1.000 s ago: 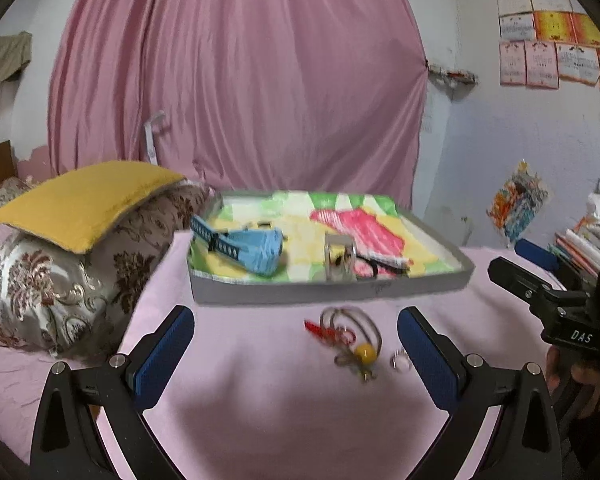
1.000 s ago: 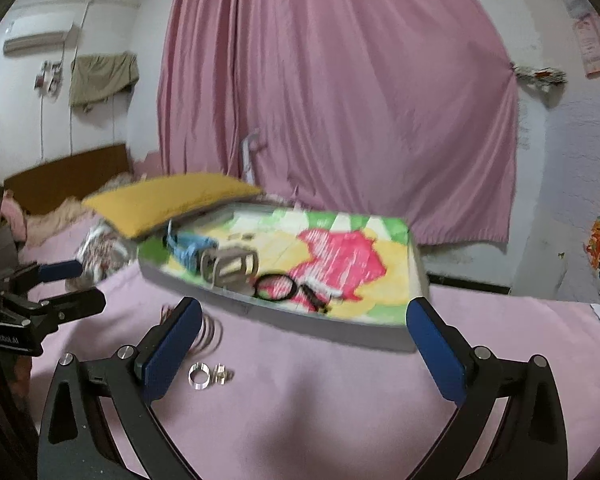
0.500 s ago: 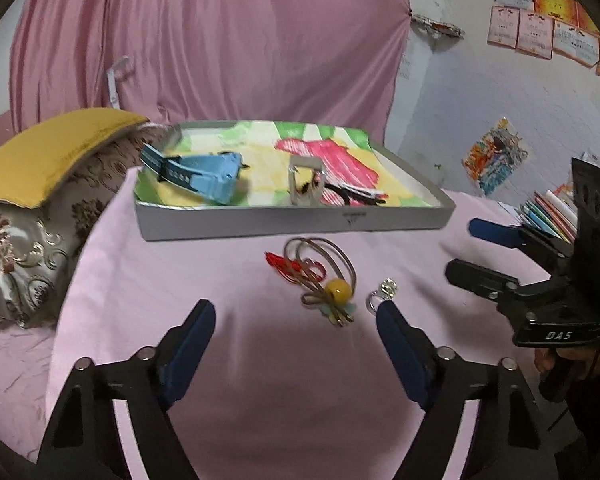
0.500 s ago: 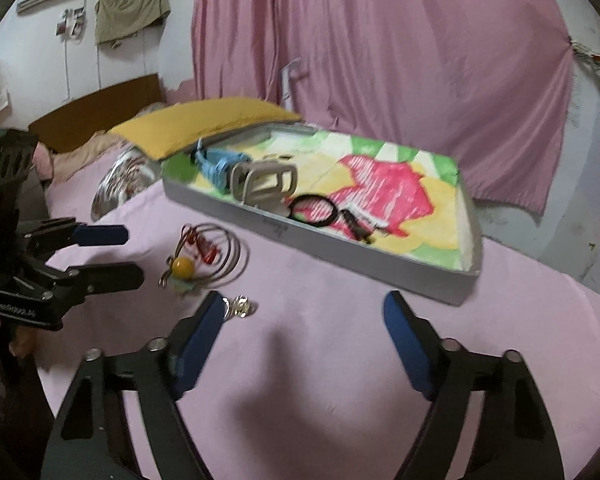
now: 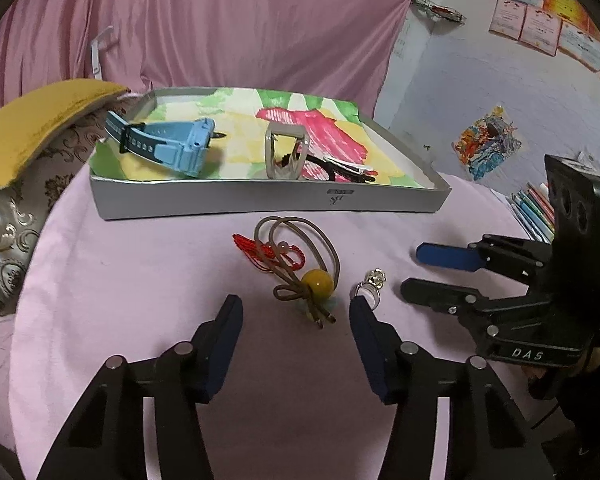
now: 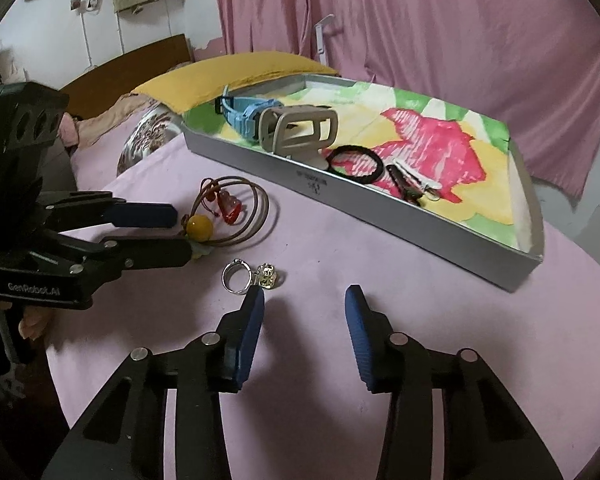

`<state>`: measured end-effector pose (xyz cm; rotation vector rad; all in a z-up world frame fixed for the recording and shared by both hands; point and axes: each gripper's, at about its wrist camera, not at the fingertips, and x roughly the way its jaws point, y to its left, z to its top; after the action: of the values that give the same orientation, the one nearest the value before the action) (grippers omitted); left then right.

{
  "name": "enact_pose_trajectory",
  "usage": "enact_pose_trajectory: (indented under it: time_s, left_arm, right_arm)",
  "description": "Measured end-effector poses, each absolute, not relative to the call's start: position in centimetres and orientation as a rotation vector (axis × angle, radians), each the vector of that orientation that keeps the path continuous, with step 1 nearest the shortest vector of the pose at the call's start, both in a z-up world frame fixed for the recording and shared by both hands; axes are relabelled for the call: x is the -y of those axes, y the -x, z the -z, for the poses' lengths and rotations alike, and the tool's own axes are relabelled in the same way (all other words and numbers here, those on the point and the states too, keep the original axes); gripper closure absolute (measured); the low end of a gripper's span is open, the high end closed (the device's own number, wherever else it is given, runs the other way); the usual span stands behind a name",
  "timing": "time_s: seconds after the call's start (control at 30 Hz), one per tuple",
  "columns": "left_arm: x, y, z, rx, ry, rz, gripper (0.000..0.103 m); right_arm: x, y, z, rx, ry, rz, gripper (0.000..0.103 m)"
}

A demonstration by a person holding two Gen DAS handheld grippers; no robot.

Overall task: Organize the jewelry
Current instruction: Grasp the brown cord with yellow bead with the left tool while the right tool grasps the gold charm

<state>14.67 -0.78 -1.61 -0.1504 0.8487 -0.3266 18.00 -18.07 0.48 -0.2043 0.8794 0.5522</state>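
A grey tray with a colourful lining holds a blue watch, a grey buckle-like band and a black hair tie. On the pink cloth in front lie a brown cord with a yellow bead and a red charm, and a silver ring with a gold ornament. My left gripper is open, its jaws either side of the bead. My right gripper is open, just behind the ring.
A yellow cushion on a patterned pillow lies left of the tray. A pink curtain hangs behind. Coloured pens lie at the far right. The round table's edge drops off past the tray.
Both grippers have moved forward and down toward the loose jewelry, and their jaws have narrowed. The left jaws now flank the bead; the right jaws have come up to the ring.
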Motion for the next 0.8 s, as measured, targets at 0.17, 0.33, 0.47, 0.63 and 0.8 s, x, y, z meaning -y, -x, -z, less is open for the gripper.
enact_pose_trajectory:
  time_s: [0.17,0.33,0.47,0.63,0.8]
  left_arm:
    - [1.0,-15.6,1.8,-0.863,0.174,0.338,0.062]
    - [0.9,-16.3,1.7,-0.873,0.186,0.345,0.068]
    - [0.9,-16.7,1.7,-0.875,0.186,0.348,0.072]
    - [1.0,-16.9,1.8,-0.884,0.183,0.358,0.074]
    - [1.3,-16.9,1.9,-0.894,0.173,0.369,0.083]
  right_arm:
    - [17.3,-18.5,-0.3,-0.895,0.231,-0.572,0.073]
    - [16.5,-19.1,-0.3,-0.896,0.257,-0.592,0.073]
    - [15.9,-19.5,-0.4,-0.896,0.274,-0.609,0.073]
    - [15.4,-19.6,-0.4,-0.894,0.273,-0.634,0.082]
    - [15.6,-19.5,-0.4,-0.893,0.258,-0.639,0.092]
